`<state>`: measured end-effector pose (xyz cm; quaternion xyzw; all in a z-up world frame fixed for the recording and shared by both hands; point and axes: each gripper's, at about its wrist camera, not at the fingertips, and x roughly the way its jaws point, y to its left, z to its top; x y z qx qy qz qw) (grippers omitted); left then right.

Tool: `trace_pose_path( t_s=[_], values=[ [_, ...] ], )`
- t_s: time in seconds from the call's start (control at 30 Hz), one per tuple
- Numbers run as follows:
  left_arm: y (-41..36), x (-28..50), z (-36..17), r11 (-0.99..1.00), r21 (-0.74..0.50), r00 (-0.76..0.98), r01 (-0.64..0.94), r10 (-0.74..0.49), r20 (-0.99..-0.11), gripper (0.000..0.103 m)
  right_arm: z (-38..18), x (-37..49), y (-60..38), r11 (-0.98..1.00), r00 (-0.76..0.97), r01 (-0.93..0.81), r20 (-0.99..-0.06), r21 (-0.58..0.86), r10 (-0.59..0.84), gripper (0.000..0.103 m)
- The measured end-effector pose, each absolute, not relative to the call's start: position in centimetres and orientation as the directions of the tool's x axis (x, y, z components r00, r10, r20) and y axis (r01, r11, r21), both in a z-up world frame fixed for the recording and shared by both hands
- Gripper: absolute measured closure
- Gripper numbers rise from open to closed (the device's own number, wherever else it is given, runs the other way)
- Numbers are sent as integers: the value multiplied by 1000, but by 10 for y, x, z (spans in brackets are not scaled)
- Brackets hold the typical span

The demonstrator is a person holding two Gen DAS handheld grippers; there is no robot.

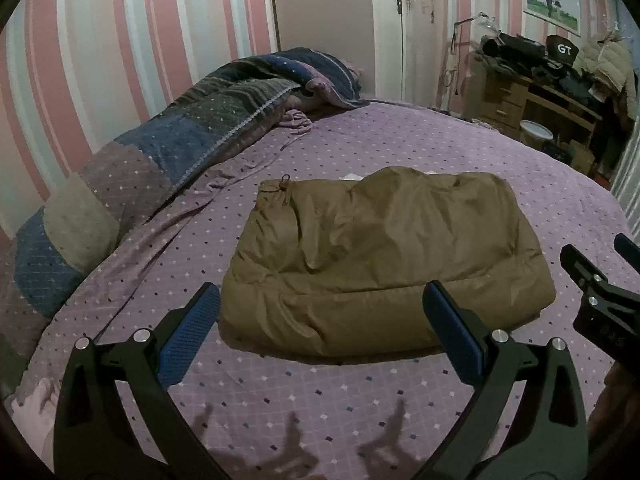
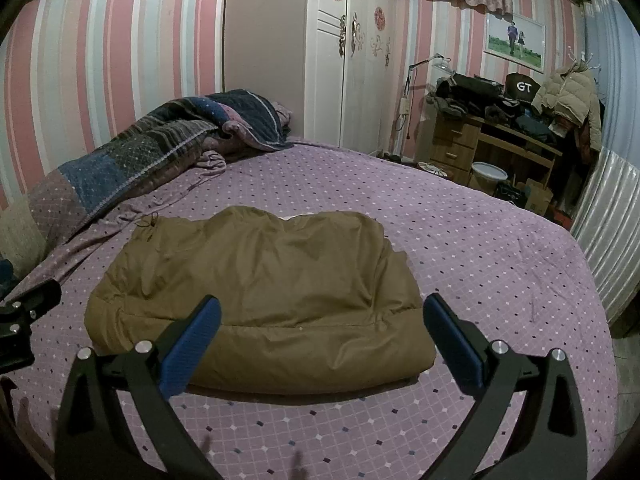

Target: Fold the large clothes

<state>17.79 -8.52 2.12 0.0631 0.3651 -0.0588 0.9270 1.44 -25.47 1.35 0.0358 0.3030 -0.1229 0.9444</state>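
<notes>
A puffy olive-brown jacket (image 1: pixel 380 260) lies folded into a compact bundle on the purple dotted bed sheet (image 1: pixel 400 140). My left gripper (image 1: pixel 320 308) hovers open just in front of its near edge, blue pads wide apart, nothing between them. The right gripper's black body (image 1: pixel 600 292) shows at the right edge of this view. In the right wrist view the same jacket (image 2: pixel 260 288) lies ahead, and my right gripper (image 2: pixel 322 320) is open above its near edge, holding nothing. The left gripper's body (image 2: pixel 24 320) peeks in at the left.
A patchwork quilt (image 1: pixel 160 144) is heaped along the striped wall at the left. A white wardrobe (image 2: pixel 348 60) stands behind the bed. A cluttered wooden desk (image 2: pixel 500 140) with bags and a coat stands at the far right, with a ribbed silver panel (image 2: pixel 608 220) beside the bed.
</notes>
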Motion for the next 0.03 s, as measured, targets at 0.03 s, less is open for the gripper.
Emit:
trace_pose_path(
  t_s=[0.03],
  values=[
    [-85,178,21,985,78,728,154,-60,-683,3,14,14,-255,968,787,253,-580,-7,-209,2]
  ],
)
